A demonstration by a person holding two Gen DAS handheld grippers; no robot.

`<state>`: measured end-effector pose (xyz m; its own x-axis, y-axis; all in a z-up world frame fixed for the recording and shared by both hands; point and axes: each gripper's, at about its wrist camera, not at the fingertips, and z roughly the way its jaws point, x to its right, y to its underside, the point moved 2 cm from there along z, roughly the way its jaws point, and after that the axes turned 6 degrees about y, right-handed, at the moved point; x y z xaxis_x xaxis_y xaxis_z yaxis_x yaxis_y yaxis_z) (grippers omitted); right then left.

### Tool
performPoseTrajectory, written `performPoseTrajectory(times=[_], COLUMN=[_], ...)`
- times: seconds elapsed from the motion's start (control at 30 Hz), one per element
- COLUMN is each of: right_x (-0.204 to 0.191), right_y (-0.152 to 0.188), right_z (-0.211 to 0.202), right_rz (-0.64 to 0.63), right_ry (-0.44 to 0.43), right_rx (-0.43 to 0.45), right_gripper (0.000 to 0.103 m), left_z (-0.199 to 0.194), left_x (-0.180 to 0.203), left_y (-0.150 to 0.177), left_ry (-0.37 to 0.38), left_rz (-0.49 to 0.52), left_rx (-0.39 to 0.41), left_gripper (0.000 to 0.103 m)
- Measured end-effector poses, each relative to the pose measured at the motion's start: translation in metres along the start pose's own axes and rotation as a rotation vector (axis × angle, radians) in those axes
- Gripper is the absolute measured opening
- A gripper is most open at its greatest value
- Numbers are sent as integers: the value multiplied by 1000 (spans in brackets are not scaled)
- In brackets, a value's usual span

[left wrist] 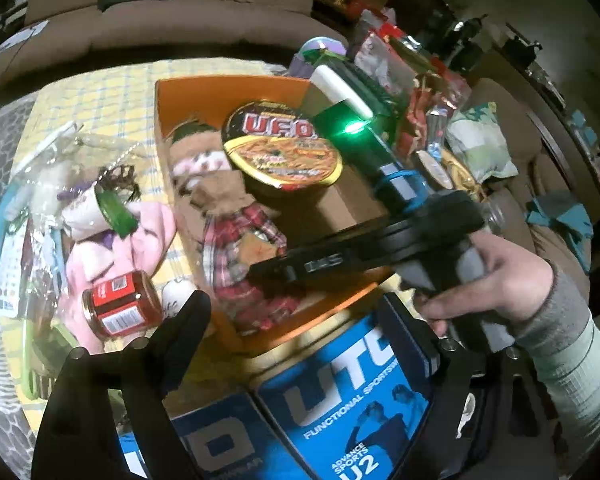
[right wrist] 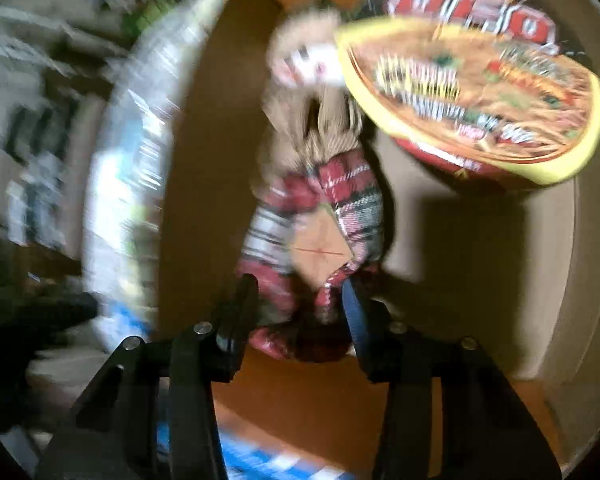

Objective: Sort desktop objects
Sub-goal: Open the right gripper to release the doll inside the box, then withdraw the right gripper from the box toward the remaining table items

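Right hand-held gripper [right wrist: 300,300], jaws narrow around the plaid-clad doll's [right wrist: 320,216] feet inside the orange box [left wrist: 228,84]; noodle bowl [right wrist: 472,92] at 1 o'clock. Left hand-held gripper [left wrist: 308,312] wide, empty. Next, judged: release, withdraw.

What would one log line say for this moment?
right fingers: around plaid doll, grip unclear | doll: in orange box, beside noodle bowl | left fingers: open, empty

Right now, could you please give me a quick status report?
Left hand-held gripper open, empty. Right hand-held gripper around plaid doll in orange box. Noodle bowl leans beside doll.
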<state>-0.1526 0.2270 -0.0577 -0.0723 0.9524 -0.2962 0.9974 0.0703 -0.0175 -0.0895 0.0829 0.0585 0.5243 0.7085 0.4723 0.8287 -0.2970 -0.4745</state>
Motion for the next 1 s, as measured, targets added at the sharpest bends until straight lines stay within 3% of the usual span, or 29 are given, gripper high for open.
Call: performPoseTrajectory(times=[0.07,0.17,0.23,0.33,0.37,0.43,0.53,0.73,1.0], right_x=[-1,-3,1,12,15,20,22,5,12], right_y=[-6,-8,-3,16,16,29,37,50,76], right_z=[7,-3,-20,-57,-66,-87,-108,-113,-136], right_rz=[-6,-9,-15,2,7,3,14,19,34], right_ry=[31,12,31,44,42,110,170,235,290], right_rx=[-28,-7,28,129,164,252,329,415,485], right_gripper=[38,39,39,48,55,67,70,74,87], left_z=[3,4,3,1,2,4,8,11,15], left_x=[-3,-1,4,7,8,9,14,22,37], left_y=[0,-2,-2,-3,-4,-5,-11,-19,-19], left_ry=[-3,-17,-31,-54,-63,-106,-208,-284,-307], left_rz=[-12,-7,8,17,18,27,65,57,37], left_rx=[-3,-1,3,10,11,14,24,45,65], left_gripper=[88,90,93,95,95,95,96,96,96])
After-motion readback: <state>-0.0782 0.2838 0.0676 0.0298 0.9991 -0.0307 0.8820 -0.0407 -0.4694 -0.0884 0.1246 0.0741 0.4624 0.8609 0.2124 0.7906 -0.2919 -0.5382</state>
